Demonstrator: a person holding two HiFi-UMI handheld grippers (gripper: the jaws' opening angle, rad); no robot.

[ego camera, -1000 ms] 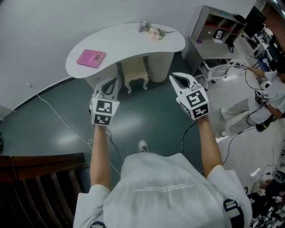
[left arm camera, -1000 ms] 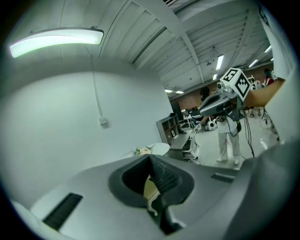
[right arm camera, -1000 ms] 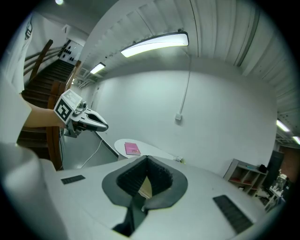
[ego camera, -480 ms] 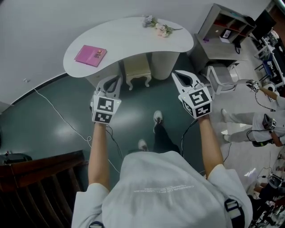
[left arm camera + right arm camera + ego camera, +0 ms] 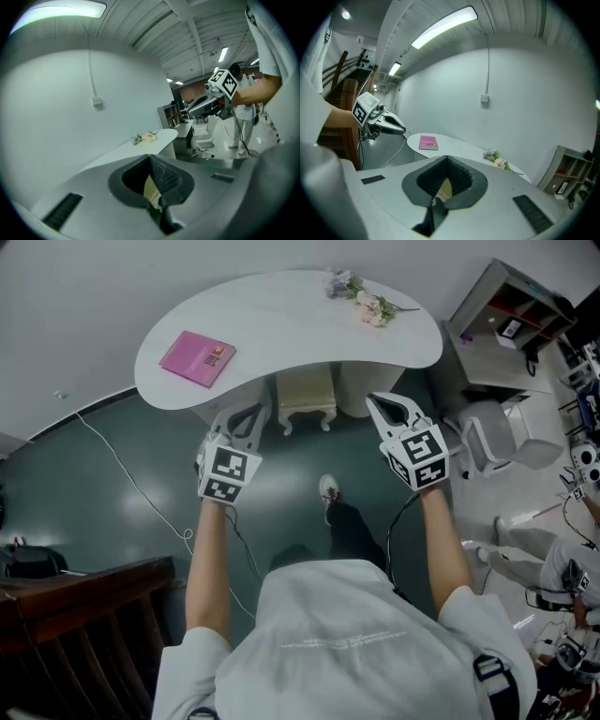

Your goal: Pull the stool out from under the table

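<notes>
**Under the table: stool untouched, both grippers shut and short of it**

At far left, a cable (image 5: 122, 474) lay across the dark floor, well clear of the work. A pink book (image 5: 197, 357) sat on the left end of the white table (image 5: 281, 324).

Next came my left gripper (image 5: 251, 413). Its jaws were pressed together with nothing pinched; its own view showed only a sliver of cream behind the closed pads. It hung over the floor with its tips near the table's front edge, just left of the stool.

The stool (image 5: 307, 390) stood between the two grippers, cream with curved legs. It was tucked under the table's front edge, its seat partly hidden by the tabletop. Neither gripper touched it.

My right gripper (image 5: 377, 401) was likewise closed tight and empty, just right of the stool. Further right, flowers (image 5: 367, 301) lay on the tabletop, and a grey shelf unit (image 5: 516, 315) stood off to the side.

I judged this to be the reach step, with no grasp made. The next move called for spreading the jaws, dropping lower and going in to the seat rim or a leg. After clamping, I would draw it straight back. My shoe (image 5: 328, 488) sat in that pull path, so I would have had to step back.
</notes>
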